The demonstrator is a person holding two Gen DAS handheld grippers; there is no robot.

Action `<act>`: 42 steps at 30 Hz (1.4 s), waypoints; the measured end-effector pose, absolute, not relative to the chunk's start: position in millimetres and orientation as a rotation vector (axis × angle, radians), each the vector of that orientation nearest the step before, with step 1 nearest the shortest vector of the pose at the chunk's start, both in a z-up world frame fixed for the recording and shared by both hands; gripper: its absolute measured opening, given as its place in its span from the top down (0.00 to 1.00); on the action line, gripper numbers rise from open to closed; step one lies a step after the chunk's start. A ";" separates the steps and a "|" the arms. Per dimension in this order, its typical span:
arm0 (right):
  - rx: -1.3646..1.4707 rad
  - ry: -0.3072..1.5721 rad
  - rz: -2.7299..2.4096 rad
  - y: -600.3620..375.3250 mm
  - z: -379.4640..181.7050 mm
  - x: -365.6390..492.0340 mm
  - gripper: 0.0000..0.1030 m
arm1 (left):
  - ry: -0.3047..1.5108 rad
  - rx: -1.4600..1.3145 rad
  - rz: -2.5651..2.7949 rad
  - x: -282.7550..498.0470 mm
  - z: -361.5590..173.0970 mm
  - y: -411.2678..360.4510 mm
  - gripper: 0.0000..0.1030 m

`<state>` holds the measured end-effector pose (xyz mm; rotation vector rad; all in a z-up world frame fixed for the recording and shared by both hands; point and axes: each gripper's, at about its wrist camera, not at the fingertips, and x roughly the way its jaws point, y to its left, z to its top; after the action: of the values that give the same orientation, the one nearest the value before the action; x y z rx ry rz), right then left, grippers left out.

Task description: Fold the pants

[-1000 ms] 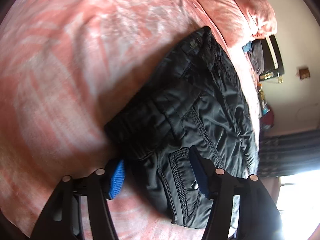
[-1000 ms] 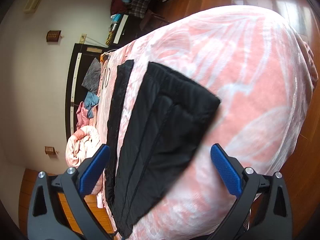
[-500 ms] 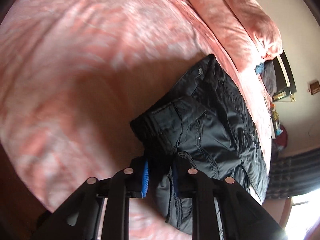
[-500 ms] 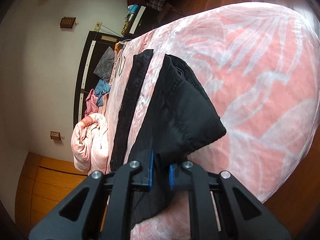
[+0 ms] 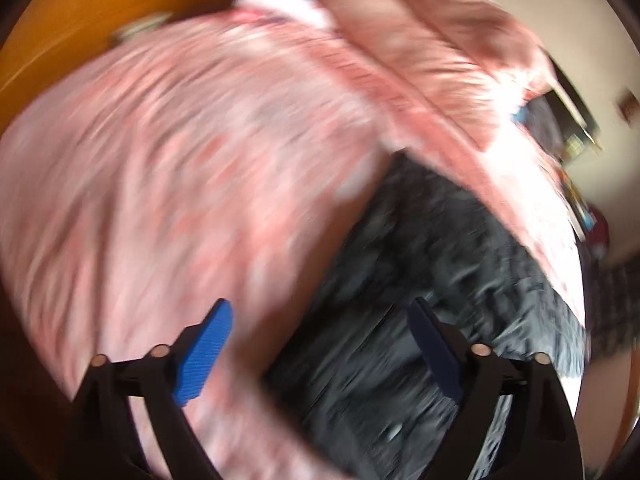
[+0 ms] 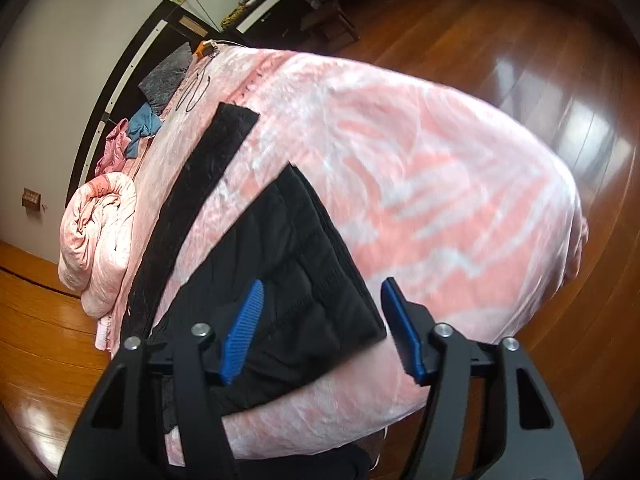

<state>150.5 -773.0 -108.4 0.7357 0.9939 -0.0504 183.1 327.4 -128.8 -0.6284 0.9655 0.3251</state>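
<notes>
Left gripper (image 5: 320, 344) and right gripper (image 6: 320, 330) just sprung apart, blue pads clear of cloth; black quilted pants (image 6: 276, 280) lying beyond them on pink patterned bedspread (image 6: 420, 184); rolled pink duvet (image 6: 96, 236) sharp only in right view, left view blurred

The pants (image 6: 280, 264) are made of black cloth that is puffy, stitched in lines and matt; in the blurred left wrist view the cloth (image 5: 460, 280) looks a little shiny. The bed cover (image 6: 420, 168) is seen to be soft, fuzzy pink and white cloth. The floor (image 6: 520, 52) is made of brown wood, polished so that light is mirrored in it. Ribbed blue pads (image 6: 244, 332) are fitted on matt black plastic gripper arms with small silver metal pins (image 6: 200, 330). The wall (image 6: 60, 20) is painted plain and matt.
</notes>
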 end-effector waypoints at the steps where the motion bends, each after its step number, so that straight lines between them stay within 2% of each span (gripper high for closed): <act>1: 0.717 0.987 -0.026 -767.8 -97.5 167.4 0.20 | 0.964 -0.614 0.269 202.5 -126.0 328.4 0.03; 4: 0.676 1.006 0.085 -737.8 -83.5 223.8 0.15 | 0.995 -0.551 0.134 276.6 -127.8 329.4 0.04; 9: 0.642 1.070 0.225 -673.1 -83.4 340.1 0.12 | 1.115 -0.555 0.063 382.1 -175.4 342.1 0.04; 13: 0.531 1.131 0.247 -637.1 -88.9 426.8 0.12 | 1.197 -0.595 0.051 412.4 -215.5 349.8 0.04; 19: 0.455 1.194 0.270 -623.0 -111.8 529.2 0.11 | 1.218 -0.550 -0.032 423.7 -225.5 342.3 0.05; 20: 0.436 1.192 0.262 -623.9 -115.4 547.0 0.11 | 1.211 -0.555 -0.027 422.7 -225.2 342.6 0.08; 21: 0.427 1.189 0.257 -625.7 -118.7 560.7 0.11 | 1.211 -0.548 -0.021 422.4 -225.4 342.3 0.22; 22: 0.422 1.187 0.253 -626.8 -122.9 575.0 0.11 | 1.218 -0.525 -0.002 422.4 -225.9 341.2 0.39; 23: 0.411 1.188 0.240 -628.9 -128.6 591.2 0.11 | 1.217 -0.519 0.005 422.5 -226.0 341.9 0.43; 24: 0.392 1.192 0.225 -631.5 -134.9 604.4 0.11 | 1.217 -0.526 0.001 428.9 -226.1 341.7 0.54; 25: 0.368 1.202 0.215 -633.1 -142.3 618.2 0.11 | 1.218 -0.529 -0.001 429.8 -226.3 341.1 0.57; 31: 0.236 1.259 0.148 -641.3 -185.5 663.7 0.11 | 1.198 -0.505 0.036 429.8 -226.8 336.2 0.61; 38: 0.310 1.288 0.232 -655.9 -203.7 684.9 0.11 | 1.195 -0.475 0.074 433.9 -227.2 328.4 0.64; 39: 0.275 1.306 0.230 -652.2 -205.3 683.4 0.15 | 1.194 -0.475 0.080 433.5 -226.7 328.1 0.67; 40: 0.239 1.310 0.223 -649.6 -205.6 682.2 0.28 | 1.192 -0.474 0.083 434.3 -225.8 326.7 0.69; 41: 0.245 1.301 0.229 -651.1 -203.8 680.8 0.36 | 1.189 -0.475 0.088 434.2 -225.0 326.7 0.71; 42: 0.270 1.293 0.235 -655.3 -200.7 679.4 0.63 | 1.185 -0.476 0.094 433.6 -223.1 326.6 0.74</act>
<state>679.4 -655.3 -200.7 0.2704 1.2931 0.2350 433.6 326.6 -223.1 -0.4762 1.1848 0.0944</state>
